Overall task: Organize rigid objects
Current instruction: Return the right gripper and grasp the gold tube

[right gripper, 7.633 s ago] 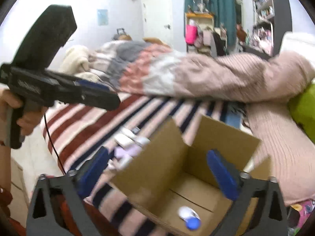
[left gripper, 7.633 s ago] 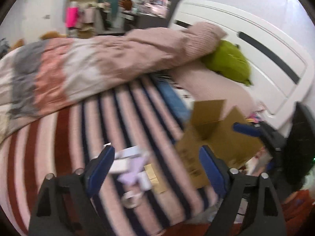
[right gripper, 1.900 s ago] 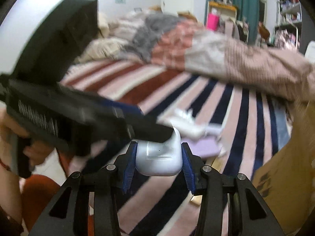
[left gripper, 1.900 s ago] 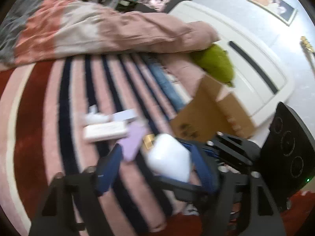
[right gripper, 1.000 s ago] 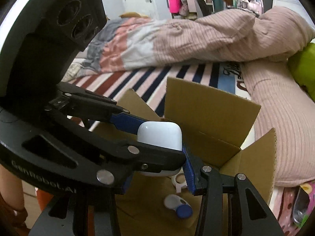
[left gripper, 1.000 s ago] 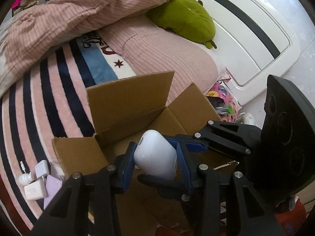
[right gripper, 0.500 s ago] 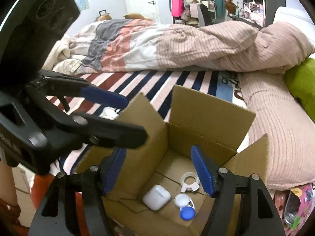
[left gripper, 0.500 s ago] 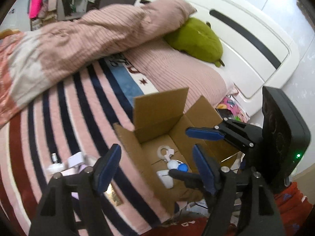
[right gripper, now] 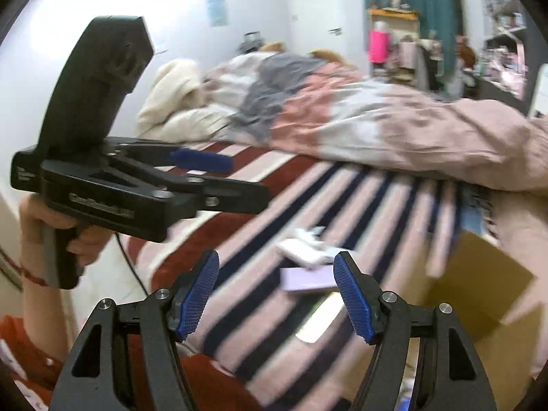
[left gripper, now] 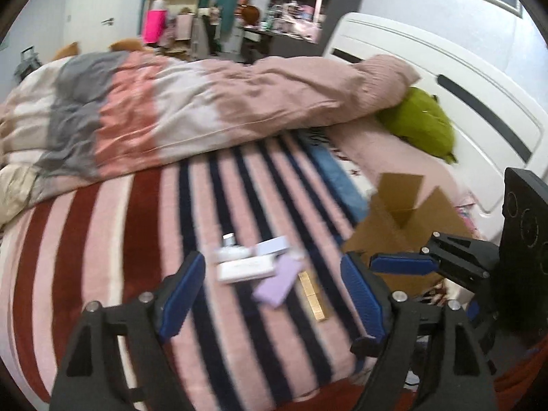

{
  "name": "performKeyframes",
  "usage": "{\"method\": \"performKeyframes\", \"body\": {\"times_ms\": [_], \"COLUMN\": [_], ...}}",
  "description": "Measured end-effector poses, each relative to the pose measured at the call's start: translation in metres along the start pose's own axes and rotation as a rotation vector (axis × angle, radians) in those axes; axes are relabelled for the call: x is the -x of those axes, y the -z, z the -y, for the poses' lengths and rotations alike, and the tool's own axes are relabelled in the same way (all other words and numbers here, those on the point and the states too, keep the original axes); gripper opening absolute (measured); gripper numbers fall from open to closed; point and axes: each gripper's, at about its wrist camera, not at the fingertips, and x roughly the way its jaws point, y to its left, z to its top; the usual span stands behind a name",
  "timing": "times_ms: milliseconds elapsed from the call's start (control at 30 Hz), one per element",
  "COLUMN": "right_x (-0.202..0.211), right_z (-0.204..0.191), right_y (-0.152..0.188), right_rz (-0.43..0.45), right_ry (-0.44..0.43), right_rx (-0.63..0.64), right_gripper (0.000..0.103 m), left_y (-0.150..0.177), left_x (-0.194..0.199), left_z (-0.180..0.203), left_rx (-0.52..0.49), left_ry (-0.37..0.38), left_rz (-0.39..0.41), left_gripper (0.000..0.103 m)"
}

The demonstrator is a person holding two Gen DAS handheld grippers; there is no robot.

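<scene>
Small items cluster on striped blanket [left gripper: 144,239] near bed's front edge: white box [left gripper: 246,268], lilac card [left gripper: 278,282] touching it, gold bar [left gripper: 313,295] just beside. Cardboard box [left gripper: 404,226] at right edge, flaps up. Left gripper [left gripper: 274,291] fingers wide, empty. Right gripper [right gripper: 275,294] fingers wide, empty.

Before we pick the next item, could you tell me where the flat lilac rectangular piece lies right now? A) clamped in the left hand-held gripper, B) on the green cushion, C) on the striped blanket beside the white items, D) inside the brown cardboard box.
C: the flat lilac rectangular piece lies on the striped blanket next to the white rectangular box, outside the brown cardboard box; both hand-held grippers are open and empty.
</scene>
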Motion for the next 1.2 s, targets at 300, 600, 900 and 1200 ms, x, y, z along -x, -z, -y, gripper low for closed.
{"method": "performKeyframes", "body": {"times_ms": [300, 600, 900, 1200], "right_x": [-0.092, -0.133, -0.141, -0.100], "right_z": [-0.001, 0.053, 0.057, 0.014], "right_y": [0.037, 0.080, 0.088, 0.070], "right_rz": [-0.146, -0.217, -0.245, -0.109], "right_ry": [0.063, 0.445, 0.446, 0.242], "right_rx": [-0.133, -0.235, -0.216, -0.109], "right_gripper": [0.066, 0.051, 0.013, 0.013], "left_y": [0.056, 0.087, 0.084, 0.067], "left_x": [-0.041, -0.092, -0.097, -0.079], "left_z": [-0.048, -0.077, -0.066, -0.039], "left_rx": [0.060, 0.192, 0.191, 0.156], "left_ry": [-0.042, 0.019, 0.119, 0.270], "left_rz": [-0.005, -0.046, -0.038, -0.057], "left_gripper": [0.080, 0.080, 0.080, 0.080]}}
